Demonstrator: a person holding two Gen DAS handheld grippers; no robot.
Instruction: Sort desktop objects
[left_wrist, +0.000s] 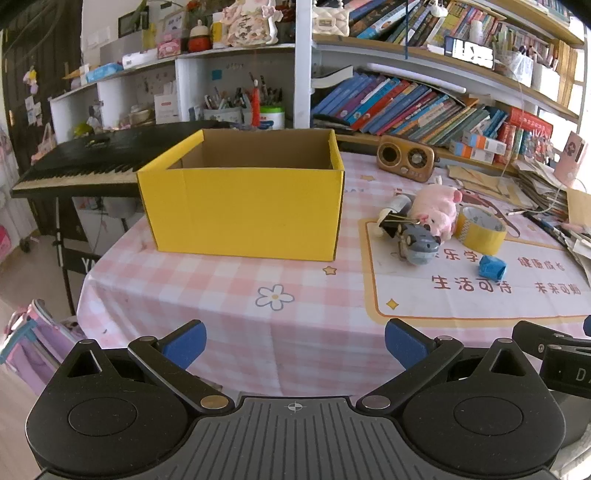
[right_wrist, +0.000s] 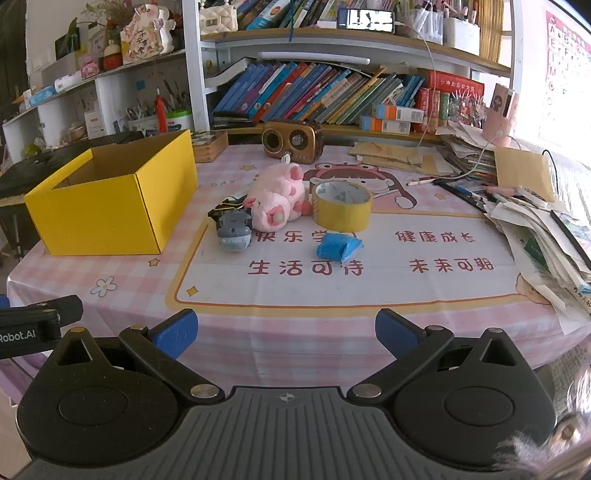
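Yellow cardboard box (left_wrist: 243, 210), fluffy pink plush (right_wrist: 275, 197), glossy tape ring (right_wrist: 341, 206); both tools spread, empty

We are looking at a box (left_wrist: 243, 210) of matt yellow cardboard, raw brown inside. The counter (right_wrist: 332, 317) is wearing a smooth, slightly shiny printed cloth. A pig toy (right_wrist: 275, 201) is showing soft pink plush, and the tape roll (right_wrist: 341, 210) beside it is gleaming like glossy plastic film. The small grey toy (right_wrist: 233, 230) is looking like hard smooth plastic. Our left gripper (left_wrist: 294, 343) and right gripper (right_wrist: 286, 334) are showing matt black plastic, blue pads (right_wrist: 177, 332) and dull metal rivets.
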